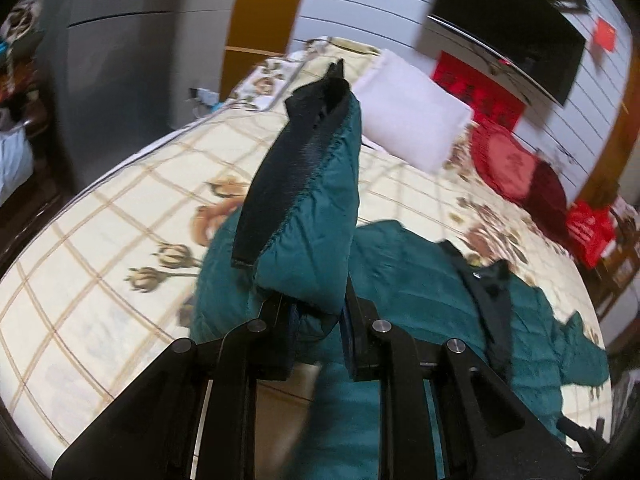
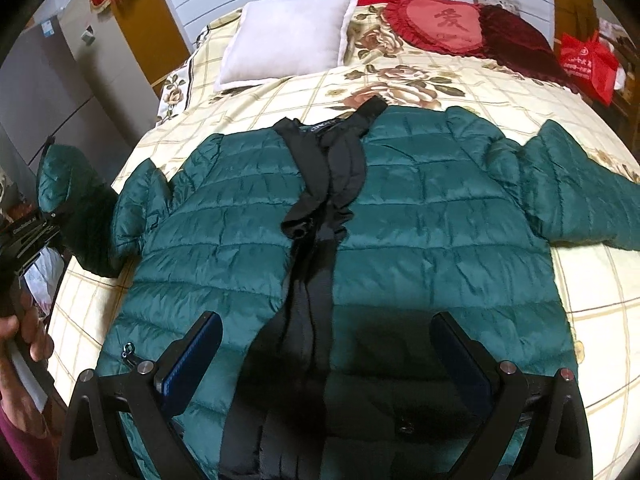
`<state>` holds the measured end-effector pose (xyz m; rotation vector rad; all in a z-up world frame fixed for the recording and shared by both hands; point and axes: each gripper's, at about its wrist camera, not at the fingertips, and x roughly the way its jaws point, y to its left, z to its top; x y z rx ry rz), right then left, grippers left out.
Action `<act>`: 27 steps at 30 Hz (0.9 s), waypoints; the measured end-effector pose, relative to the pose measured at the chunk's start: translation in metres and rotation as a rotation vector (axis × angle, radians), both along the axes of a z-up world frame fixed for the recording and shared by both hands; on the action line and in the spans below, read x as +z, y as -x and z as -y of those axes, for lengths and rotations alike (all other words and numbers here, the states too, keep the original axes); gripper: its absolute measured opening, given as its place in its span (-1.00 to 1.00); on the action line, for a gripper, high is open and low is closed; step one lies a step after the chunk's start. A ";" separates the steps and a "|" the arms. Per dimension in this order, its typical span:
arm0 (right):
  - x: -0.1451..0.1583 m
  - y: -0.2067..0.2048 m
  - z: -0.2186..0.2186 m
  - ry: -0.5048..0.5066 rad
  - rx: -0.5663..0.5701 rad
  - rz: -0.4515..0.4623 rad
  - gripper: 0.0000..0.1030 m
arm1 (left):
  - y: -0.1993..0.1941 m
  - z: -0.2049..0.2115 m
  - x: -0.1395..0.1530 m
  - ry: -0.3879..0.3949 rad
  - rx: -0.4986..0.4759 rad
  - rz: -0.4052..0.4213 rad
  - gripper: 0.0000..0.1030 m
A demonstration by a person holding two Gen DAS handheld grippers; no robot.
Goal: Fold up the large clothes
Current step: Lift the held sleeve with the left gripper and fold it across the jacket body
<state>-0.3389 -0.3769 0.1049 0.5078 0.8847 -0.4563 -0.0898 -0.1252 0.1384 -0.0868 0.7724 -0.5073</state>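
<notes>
A teal quilted puffer jacket point(image 2: 420, 216) with a black lining strip point(image 2: 320, 208) down its middle lies spread front-up on the bed. My left gripper point(image 1: 318, 322) is shut on the jacket's left sleeve point(image 1: 316, 216) near the black cuff point(image 1: 288, 168) and holds it raised above the bed. It also shows at the left edge of the right wrist view point(image 2: 60, 204), with the sleeve point(image 2: 72, 192) lifted. My right gripper point(image 2: 326, 344) is open and empty, hovering over the jacket's lower front. The right sleeve point(image 2: 576, 188) lies stretched out flat.
The bed has a cream floral checked cover point(image 2: 400, 80). A white pillow point(image 2: 288, 36), a red heart cushion point(image 2: 440, 24) and a dark red cushion point(image 2: 516, 36) lie at its head. A red bag point(image 2: 588, 64) stands at the right. Grey cabinets point(image 1: 120, 80) stand left.
</notes>
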 end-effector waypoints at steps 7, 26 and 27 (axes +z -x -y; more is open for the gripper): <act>0.005 0.017 0.011 0.000 -0.028 0.015 1.00 | 0.023 0.039 0.002 -0.013 -0.086 -0.006 -0.67; 0.002 0.056 0.036 -0.024 -0.101 0.032 1.00 | 0.080 0.122 -0.002 -0.039 -0.284 -0.023 -0.78; 0.001 0.058 0.037 -0.027 -0.105 0.032 1.00 | 0.083 0.125 -0.002 -0.045 -0.291 -0.019 -0.78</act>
